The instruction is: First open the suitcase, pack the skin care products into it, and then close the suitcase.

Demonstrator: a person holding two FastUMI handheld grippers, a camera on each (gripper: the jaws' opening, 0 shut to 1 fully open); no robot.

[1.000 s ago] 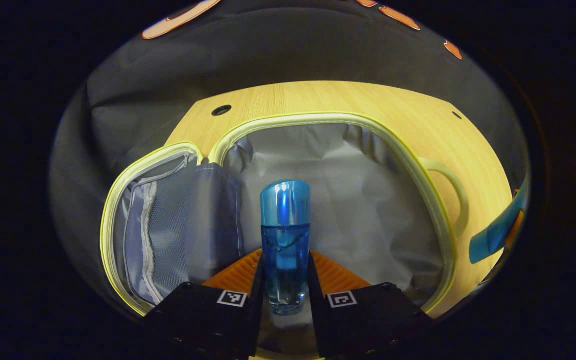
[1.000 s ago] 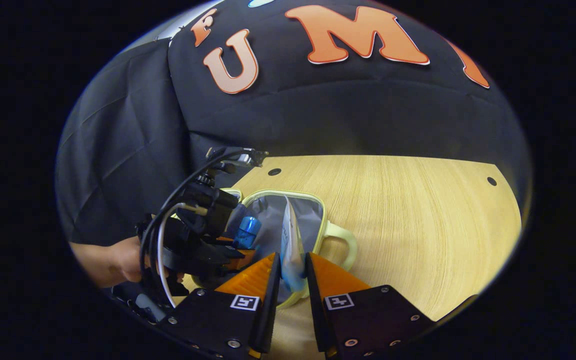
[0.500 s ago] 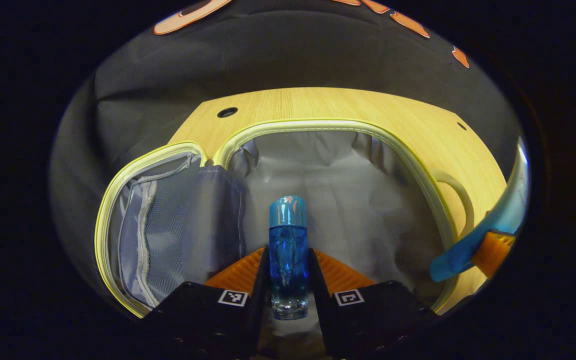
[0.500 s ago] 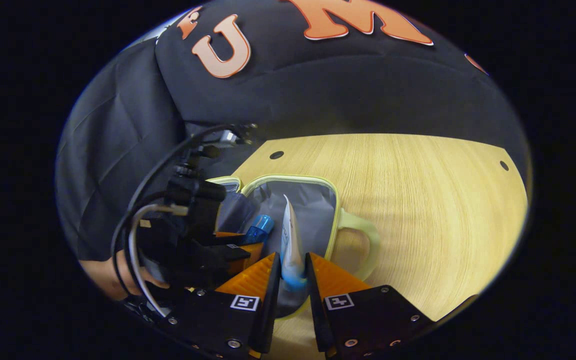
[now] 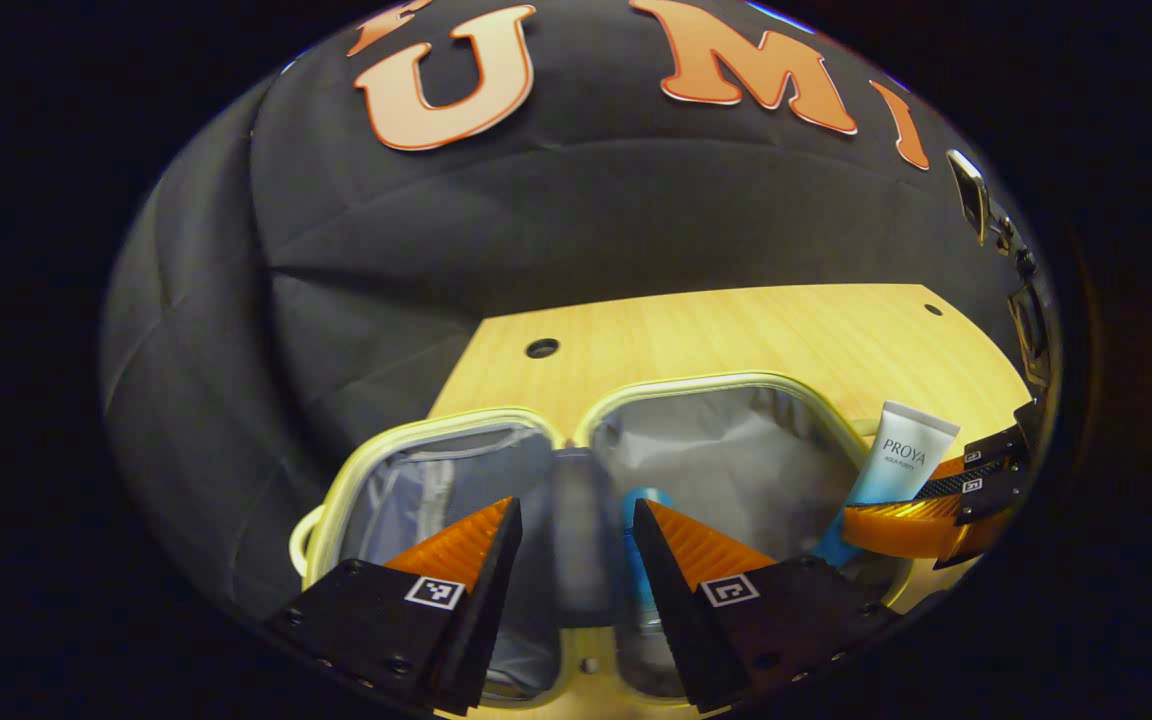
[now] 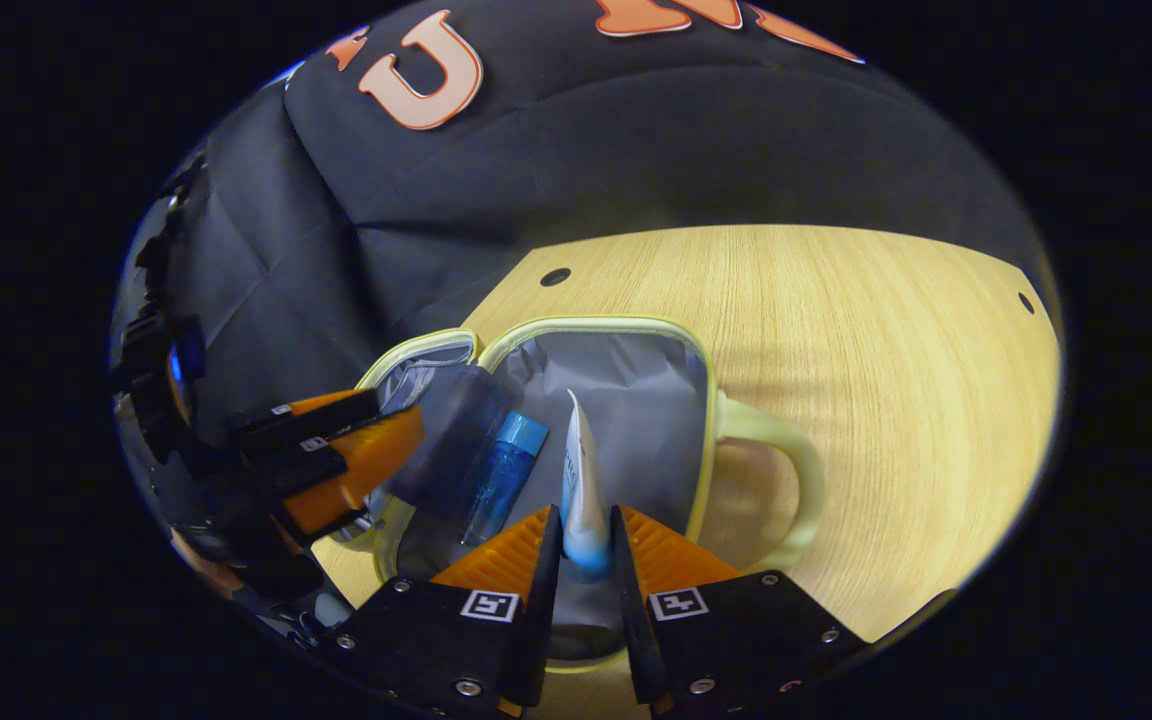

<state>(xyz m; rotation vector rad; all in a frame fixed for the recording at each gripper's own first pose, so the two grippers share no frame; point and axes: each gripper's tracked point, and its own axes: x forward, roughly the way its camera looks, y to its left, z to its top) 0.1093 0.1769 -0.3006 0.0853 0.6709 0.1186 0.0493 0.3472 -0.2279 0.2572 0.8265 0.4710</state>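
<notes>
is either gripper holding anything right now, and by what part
The right gripper holds the white tube by its blue lower end; the left gripper is open and holds nothing.

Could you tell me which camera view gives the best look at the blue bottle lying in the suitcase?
The right gripper view: the blue bottle lies there unobstructed on the grey lining of the open suitcase, cap and body both plain. In the left gripper view the blue bottle is blurred and partly hidden behind a finger of the open left gripper.
</notes>
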